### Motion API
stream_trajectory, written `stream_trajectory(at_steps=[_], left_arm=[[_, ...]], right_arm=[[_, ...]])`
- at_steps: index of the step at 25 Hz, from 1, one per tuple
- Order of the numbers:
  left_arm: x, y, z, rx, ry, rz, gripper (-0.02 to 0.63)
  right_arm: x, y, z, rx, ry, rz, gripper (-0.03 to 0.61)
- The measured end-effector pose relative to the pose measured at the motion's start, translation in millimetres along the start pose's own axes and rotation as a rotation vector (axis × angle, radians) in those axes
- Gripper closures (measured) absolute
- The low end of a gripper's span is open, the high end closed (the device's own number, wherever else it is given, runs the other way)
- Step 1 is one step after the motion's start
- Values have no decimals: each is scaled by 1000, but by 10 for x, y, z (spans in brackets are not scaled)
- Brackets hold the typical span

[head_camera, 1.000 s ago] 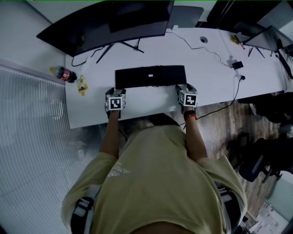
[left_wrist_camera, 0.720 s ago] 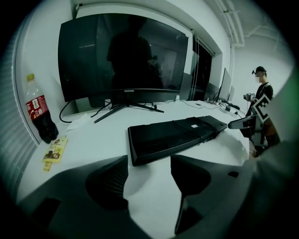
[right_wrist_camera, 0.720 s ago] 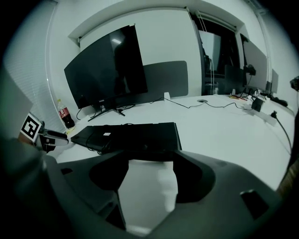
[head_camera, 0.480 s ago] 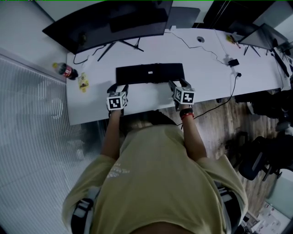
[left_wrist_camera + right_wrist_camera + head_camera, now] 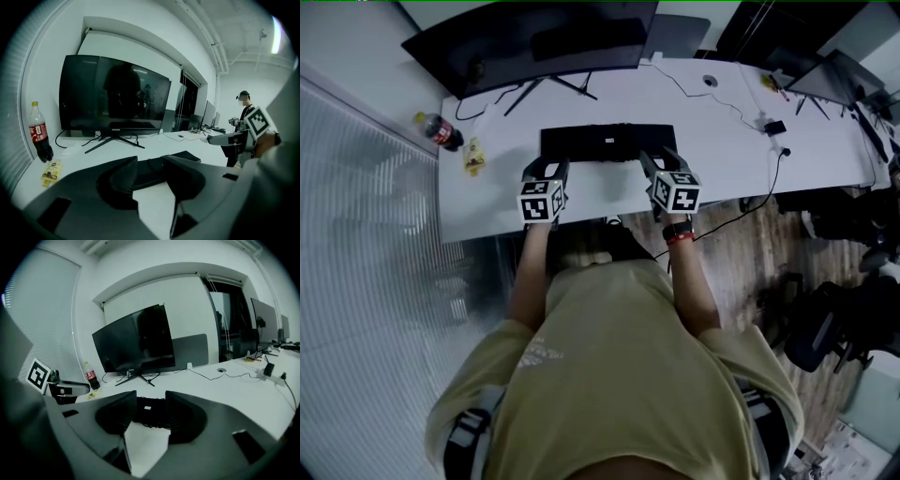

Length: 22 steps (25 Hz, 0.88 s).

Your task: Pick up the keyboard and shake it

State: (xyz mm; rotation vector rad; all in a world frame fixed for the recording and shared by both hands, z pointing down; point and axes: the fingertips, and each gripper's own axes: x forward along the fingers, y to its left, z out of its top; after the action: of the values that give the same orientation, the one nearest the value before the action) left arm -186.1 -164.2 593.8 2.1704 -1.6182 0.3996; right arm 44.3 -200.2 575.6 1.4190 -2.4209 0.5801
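Black plastic, long and slim: the keyboard [image 5: 607,142] lies flat on the white worktop [image 5: 722,131], about midway between its near and far edges, towards the left end, in front of the big black curved monitor [image 5: 534,47]. From overhead, its long axis runs side to side, parallel to the near edge, with a small white label on the upturned face. Both tools reach in at its near long side, one towards each end.

Only the gripper views settle the jaws. The left gripper [image 5: 150,163] has just been closing and stands part-way apart; the keyboard shows in the gap beyond the tips, neither pad on it. Same story for the right gripper [image 5: 151,400]: closing, half apart, label and dark body framed between the tips, nothing clamped.

The left gripper view also shows the red-labelled cola bottle [image 5: 40,138] upright by the worktop's left edge, a yellow packet [image 5: 50,171] beside it; overhead you cannot tell it stands. The right gripper view picks out the round cable hole [image 5: 221,370] towards the far edge.
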Motion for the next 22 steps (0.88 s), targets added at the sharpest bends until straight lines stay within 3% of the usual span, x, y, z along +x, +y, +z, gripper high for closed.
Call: stream_trajectory(at_steps=[11, 22], left_arm=[[-515, -394, 400, 57, -149, -3, 534], [-959, -828, 654, 98, -273, -33, 591]], right_arm=[[-548, 491, 468, -69, -144, 10, 488], [-1059, 591, 446, -38, -193, -4, 555]])
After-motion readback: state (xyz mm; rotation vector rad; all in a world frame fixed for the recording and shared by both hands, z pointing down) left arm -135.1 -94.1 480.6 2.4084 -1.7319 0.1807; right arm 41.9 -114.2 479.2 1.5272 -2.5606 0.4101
